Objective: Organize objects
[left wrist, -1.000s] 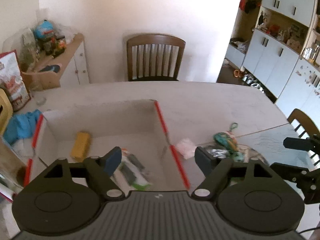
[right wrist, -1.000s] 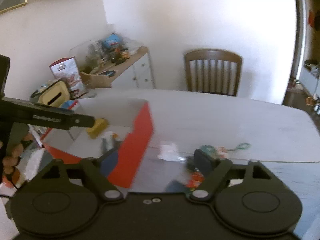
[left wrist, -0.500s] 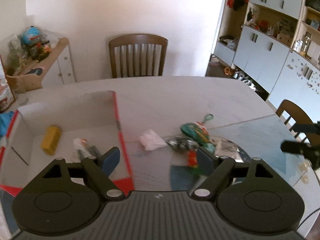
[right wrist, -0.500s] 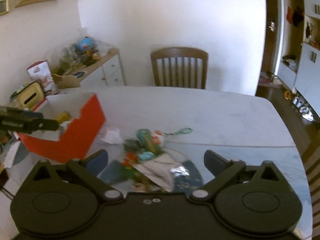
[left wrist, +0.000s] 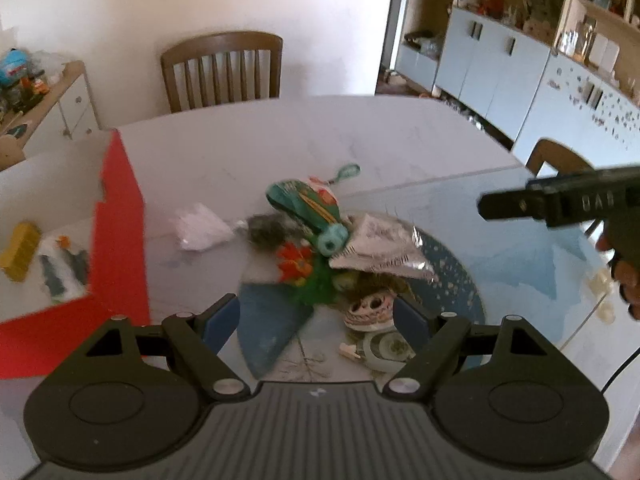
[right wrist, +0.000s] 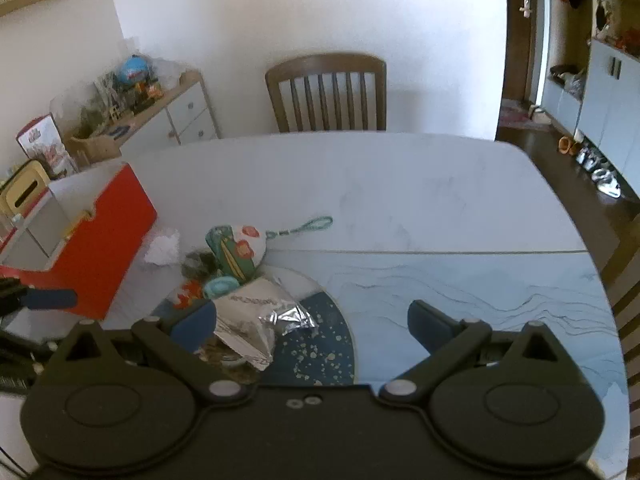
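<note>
2 grippers showing, both w/ jaws standing wide, gripping nothing: left gripper hanging over the clutter pile, right gripper w/ the foil packet lying by its left finger. 1 red box sitting left on the table, holding 1 yellow block. 1 floral pouch lying mid-table, long axis diagonal, its cord trailing up-right. Packet print is too blurred to read.

Daylight is flooding both views, washing the back wall nearly white. Motion blur is smearing the red box at left and the toys mid-frame. Fisheye distortion is bending cabinets at upper right.
</note>
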Action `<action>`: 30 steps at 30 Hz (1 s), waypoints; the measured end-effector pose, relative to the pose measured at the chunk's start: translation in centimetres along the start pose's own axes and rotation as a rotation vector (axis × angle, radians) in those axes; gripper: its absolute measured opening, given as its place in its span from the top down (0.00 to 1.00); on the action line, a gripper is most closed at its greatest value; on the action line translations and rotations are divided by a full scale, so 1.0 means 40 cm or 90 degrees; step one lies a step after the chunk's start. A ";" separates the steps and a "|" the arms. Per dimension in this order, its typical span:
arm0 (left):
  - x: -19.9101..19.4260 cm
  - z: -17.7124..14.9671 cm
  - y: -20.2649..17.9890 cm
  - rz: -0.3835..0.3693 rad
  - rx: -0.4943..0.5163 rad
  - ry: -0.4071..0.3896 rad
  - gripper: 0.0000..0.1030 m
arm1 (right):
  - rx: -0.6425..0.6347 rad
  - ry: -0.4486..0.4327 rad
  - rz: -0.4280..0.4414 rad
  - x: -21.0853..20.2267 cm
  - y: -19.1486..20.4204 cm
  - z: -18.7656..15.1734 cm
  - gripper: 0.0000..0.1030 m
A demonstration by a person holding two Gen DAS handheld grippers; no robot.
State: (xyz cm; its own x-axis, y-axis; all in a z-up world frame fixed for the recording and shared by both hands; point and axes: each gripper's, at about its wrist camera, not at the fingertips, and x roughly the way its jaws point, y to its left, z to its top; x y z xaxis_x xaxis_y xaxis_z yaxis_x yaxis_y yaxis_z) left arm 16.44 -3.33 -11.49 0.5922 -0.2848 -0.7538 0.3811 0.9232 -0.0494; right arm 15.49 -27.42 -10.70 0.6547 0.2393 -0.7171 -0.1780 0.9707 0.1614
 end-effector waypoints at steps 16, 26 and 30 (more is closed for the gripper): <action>0.131 -0.034 -0.046 -0.035 -0.010 0.046 0.19 | -0.020 0.068 0.077 0.138 -0.005 0.000 0.08; 0.171 -0.020 -0.044 -0.072 -0.034 0.064 0.20 | -0.040 0.085 0.113 0.215 0.017 0.015 0.09; 0.188 -0.013 -0.038 -0.096 -0.053 0.074 0.27 | -0.041 0.100 0.129 0.246 0.022 0.014 0.09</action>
State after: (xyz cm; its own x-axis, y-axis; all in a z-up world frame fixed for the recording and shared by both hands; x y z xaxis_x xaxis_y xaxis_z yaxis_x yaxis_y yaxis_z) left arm 19.94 -6.72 -17.42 0.4452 -0.3937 -0.8043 0.3958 0.8922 -0.2176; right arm 22.19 -24.21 -17.24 0.4802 0.4176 -0.7714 -0.3438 0.8986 0.2725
